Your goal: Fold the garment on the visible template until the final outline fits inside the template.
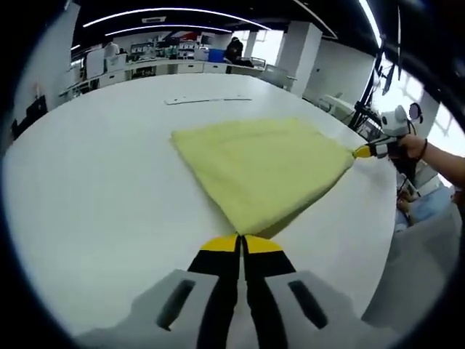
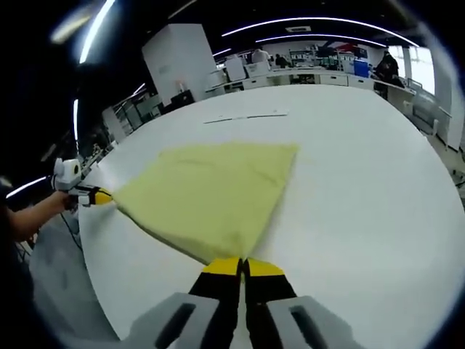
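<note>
Your left claw (image 1: 240, 243) at the bottom centre of the left gripper view is pressed together, pinching one corner of the yellow garment (image 1: 258, 169), which lies spread on the white table (image 1: 109, 182) across the middle of the frame. Your right claw (image 2: 242, 266), bottom centre of the right gripper view, pinches another corner the same way. At the right edge of the left gripper view, that right claw holds the garment's far tip
</note>
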Tool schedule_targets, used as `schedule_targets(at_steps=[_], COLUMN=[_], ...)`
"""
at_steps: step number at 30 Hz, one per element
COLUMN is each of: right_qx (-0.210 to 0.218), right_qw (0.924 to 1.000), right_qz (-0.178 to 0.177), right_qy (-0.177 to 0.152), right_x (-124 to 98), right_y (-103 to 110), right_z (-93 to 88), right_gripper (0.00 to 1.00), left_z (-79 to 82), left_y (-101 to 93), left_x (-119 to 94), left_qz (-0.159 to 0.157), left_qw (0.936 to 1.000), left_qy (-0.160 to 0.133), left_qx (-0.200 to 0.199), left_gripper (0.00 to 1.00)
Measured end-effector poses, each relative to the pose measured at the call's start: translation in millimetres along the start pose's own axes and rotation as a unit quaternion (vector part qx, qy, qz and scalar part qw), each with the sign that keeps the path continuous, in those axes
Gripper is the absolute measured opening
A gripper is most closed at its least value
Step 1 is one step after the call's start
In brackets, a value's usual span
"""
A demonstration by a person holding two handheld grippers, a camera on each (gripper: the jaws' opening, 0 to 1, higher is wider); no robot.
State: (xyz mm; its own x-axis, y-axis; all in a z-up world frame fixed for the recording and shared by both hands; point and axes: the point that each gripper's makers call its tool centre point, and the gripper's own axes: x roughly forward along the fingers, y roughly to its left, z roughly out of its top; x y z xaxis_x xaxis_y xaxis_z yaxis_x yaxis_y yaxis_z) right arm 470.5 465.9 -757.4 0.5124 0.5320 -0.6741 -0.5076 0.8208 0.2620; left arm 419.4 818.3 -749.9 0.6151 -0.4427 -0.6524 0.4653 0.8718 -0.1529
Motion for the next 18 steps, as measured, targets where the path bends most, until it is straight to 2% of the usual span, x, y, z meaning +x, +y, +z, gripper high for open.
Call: schedule_targets(at_steps=[2, 8, 18], right_qx=[0.000, -0.002, 0.008], right_qw=[1.0000, 1.0000, 1.0000], right_qz=[-0.001, -0.003, 0.003], right_qy=[0.001, 0.003, 0.005], right_x=[-0.1, -1.5, -8.0], right_y=[-0.4, 0.0, 3.7], right_z=[-0.3, -1.8, -6.0], right_gripper=[0.00, 0.00, 0.00], left_z=[-1.6, -1.6, -9.0], left_y=[-1.9, -2.8, -5.6], left_x=[0.6, -0.8, -3.5], left_qz=[0.000, -0.004, -0.009], left_qw=[0.9999, 1.0000, 0.9998], left_qy=[0.008, 0.003, 0.009], left_qx=[0.015, 0.004, 0.012], left_gripper=[0.00, 0.00, 0.00])
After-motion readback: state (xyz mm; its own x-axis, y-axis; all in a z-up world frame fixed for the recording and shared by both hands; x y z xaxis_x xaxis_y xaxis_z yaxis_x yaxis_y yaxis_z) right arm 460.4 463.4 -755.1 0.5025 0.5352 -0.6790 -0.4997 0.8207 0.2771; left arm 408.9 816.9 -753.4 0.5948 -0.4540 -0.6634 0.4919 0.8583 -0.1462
